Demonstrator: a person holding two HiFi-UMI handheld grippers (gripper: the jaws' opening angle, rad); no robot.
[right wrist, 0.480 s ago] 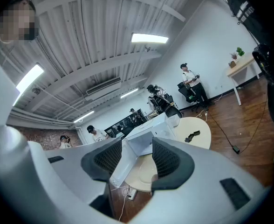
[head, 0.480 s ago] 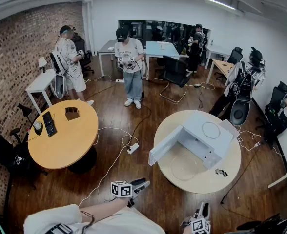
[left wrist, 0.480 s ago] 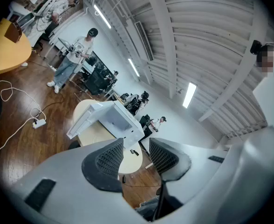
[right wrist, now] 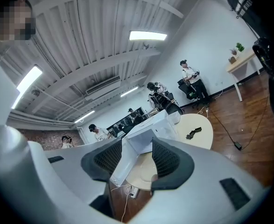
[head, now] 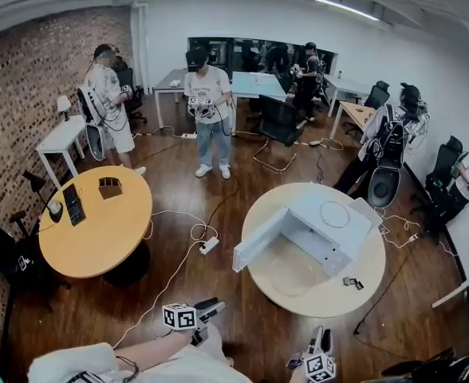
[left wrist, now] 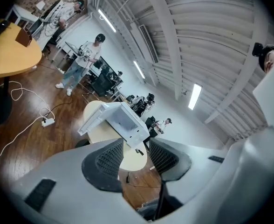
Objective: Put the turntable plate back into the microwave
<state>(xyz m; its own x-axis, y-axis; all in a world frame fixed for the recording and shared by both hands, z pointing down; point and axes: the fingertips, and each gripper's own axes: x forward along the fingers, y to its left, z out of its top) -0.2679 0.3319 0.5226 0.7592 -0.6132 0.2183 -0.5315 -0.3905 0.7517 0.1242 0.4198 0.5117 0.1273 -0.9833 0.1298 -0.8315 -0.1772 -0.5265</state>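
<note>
The left tool and the right tool are held low in front of the person. Both are released, their jaws parted with nothing gripped. Beyond a stretch of wood floor, a round pale bench is seen. The turntable plate, clear and faint, is laid flat on it, just before the white microwave, whose door is swung open. Farther off, an orange bench and a standing person are seen.
</note>
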